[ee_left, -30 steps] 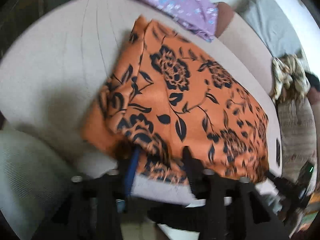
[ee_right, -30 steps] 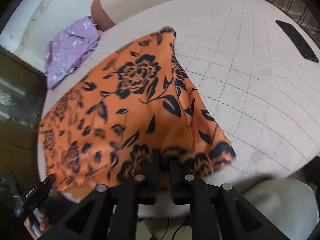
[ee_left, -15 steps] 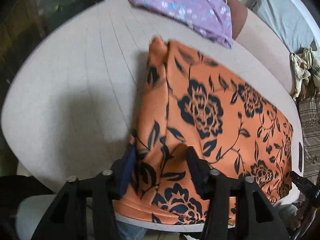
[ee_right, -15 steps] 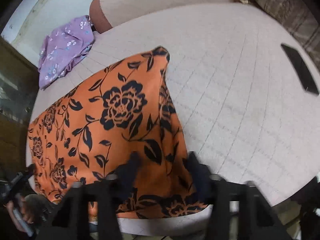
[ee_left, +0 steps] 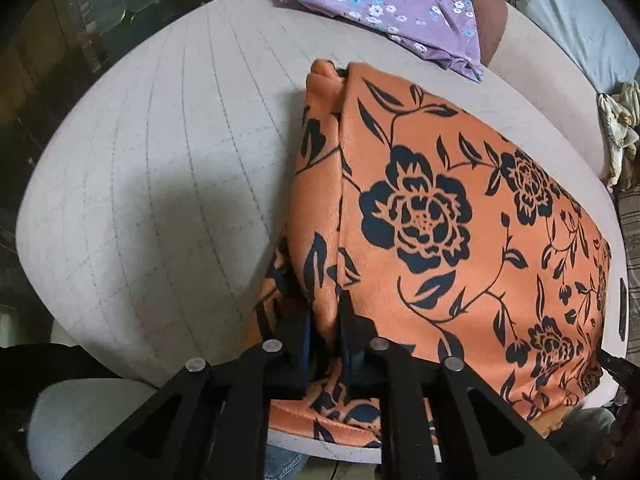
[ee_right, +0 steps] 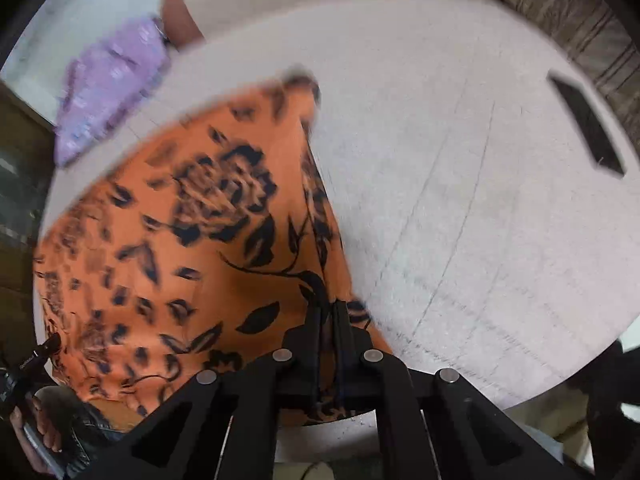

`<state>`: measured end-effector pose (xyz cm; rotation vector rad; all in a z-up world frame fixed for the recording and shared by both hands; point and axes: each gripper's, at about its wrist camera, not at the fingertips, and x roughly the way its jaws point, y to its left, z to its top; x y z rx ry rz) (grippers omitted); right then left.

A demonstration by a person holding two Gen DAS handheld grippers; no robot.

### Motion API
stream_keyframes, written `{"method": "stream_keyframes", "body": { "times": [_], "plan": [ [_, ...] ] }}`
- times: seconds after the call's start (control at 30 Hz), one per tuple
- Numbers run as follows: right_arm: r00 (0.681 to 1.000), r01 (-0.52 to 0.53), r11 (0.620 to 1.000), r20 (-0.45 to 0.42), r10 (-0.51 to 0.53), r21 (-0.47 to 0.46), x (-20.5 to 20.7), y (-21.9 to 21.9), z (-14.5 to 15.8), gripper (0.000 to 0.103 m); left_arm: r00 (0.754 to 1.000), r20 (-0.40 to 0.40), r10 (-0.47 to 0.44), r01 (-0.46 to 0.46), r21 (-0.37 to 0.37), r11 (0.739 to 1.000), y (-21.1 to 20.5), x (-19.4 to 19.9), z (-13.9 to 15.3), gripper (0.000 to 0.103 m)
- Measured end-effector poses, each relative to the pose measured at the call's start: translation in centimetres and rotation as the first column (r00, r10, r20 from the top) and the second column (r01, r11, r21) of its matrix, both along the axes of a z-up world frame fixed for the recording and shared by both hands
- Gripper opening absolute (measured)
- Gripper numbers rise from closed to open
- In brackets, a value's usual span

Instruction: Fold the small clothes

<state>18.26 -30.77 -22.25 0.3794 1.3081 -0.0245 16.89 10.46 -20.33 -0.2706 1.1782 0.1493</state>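
We see the round cushion (ee_left: pixel 140 184), which carries the orange floral garment (ee_left: pixel 440 220); it lies across the near half and overhangs the near edge. A purple garment (ee_left: pixel 380 4) sits at the far edge, a dark flat object (ee_right: pixel 586 128) near the right edge. The left gripper (ee_left: pixel 325 324) has closed on the garment's left near corner, the right gripper (ee_right: pixel 328 320) on its right near corner, each nipping cloth between nearly shut fingers. For a square fold we would carry both corners evenly toward the far hem, keeping the held edge taut
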Motion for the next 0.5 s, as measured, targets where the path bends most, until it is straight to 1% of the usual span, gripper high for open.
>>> {"method": "stream_keyframes", "body": {
  "times": [0.03,0.07,0.1,0.13,0.17,0.2,0.23,0.27,0.3,0.33,0.37,0.4,0.43,0.47,0.5],
  "plan": [
    [1.000,-0.002,1.000,0.001,0.002,-0.011,0.2,0.1,0.2,0.008,1.000,0.007,-0.003,0.003,-0.031,1.000,0.2,0.0,0.4,0.023],
    [1.000,0.010,1.000,0.016,-0.010,-0.024,0.1,0.0,0.8,0.009,1.000,0.022,0.011,-0.009,-0.060,0.998,0.8,-0.3,1.0,0.035],
    [0.999,0.027,0.999,0.032,-0.026,-0.023,-0.4,-0.1,1.8,0.009,0.999,0.039,0.035,-0.032,-0.078,0.996,1.6,-0.7,1.5,0.042],
    [0.998,0.039,0.999,0.042,-0.038,-0.021,-0.7,-0.2,2.5,0.009,0.996,0.066,0.066,-0.059,-0.103,0.993,2.4,-1.3,2.1,0.057],
    [0.996,0.053,0.998,0.067,-0.052,-0.021,-1.2,-0.1,3.8,0.009,0.991,0.095,0.093,-0.081,-0.125,0.989,3.1,-1.7,2.7,0.066],
    [0.993,0.050,0.999,0.106,-0.048,-0.018,-1.7,0.3,5.2,0.009,0.989,0.106,0.102,-0.087,-0.131,0.988,3.4,-1.8,3.0,0.069],
    [0.987,0.016,1.000,0.160,-0.015,-0.008,-2.1,1.2,7.3,0.010,0.989,0.108,0.103,-0.089,-0.130,0.987,3.7,-1.7,3.1,0.071],
    [0.983,-0.004,1.000,0.184,0.004,-0.001,-2.1,1.9,8.3,0.021,0.990,0.102,0.101,-0.087,-0.131,0.988,3.9,-1.4,3.0,0.071],
    [0.972,-0.049,0.999,0.232,0.043,0.017,-1.9,3.3,10.2,0.046,0.992,0.087,0.094,-0.082,-0.131,0.988,4.0,-1.0,2.4,0.071],
    [0.959,-0.091,0.995,0.271,0.080,0.029,-1.5,4.8,11.6,0.065,0.993,0.077,0.090,-0.079,-0.131,0.988,4.2,-1.1,2.2,0.071],
    [0.937,-0.144,0.989,0.327,0.122,0.043,-1.0,6.7,13.1,0.084,0.994,0.055,0.090,-0.082,-0.134,0.988,4.2,-1.0,1.5,0.071],
    [0.920,-0.182,0.982,0.362,0.150,0.057,-0.9,7.9,14.0,0.084,0.995,0.034,0.093,-0.087,-0.141,0.986,4.2,-0.9,1.0,0.071],
    [0.900,-0.250,0.964,0.389,0.198,0.087,-0.3,9.9,15.1,0.084,0.996,0.008,0.092,-0.090,-0.159,0.983,4.4,-0.8,0.4,0.071],
    [0.884,-0.318,0.939,0.400,0.243,0.130,0.3,11.7,15.7,0.084,0.995,-0.018,0.096,-0.097,-0.195,0.976,4.5,-0.8,-0.3,0.071],
    [0.865,-0.386,0.904,0.412,0.285,0.183,1.1,14.0,16.3,0.084,0.995,-0.033,0.099,-0.104,-0.227,0.968,4.3,-0.8,-0.8,0.070]
  ]
}}
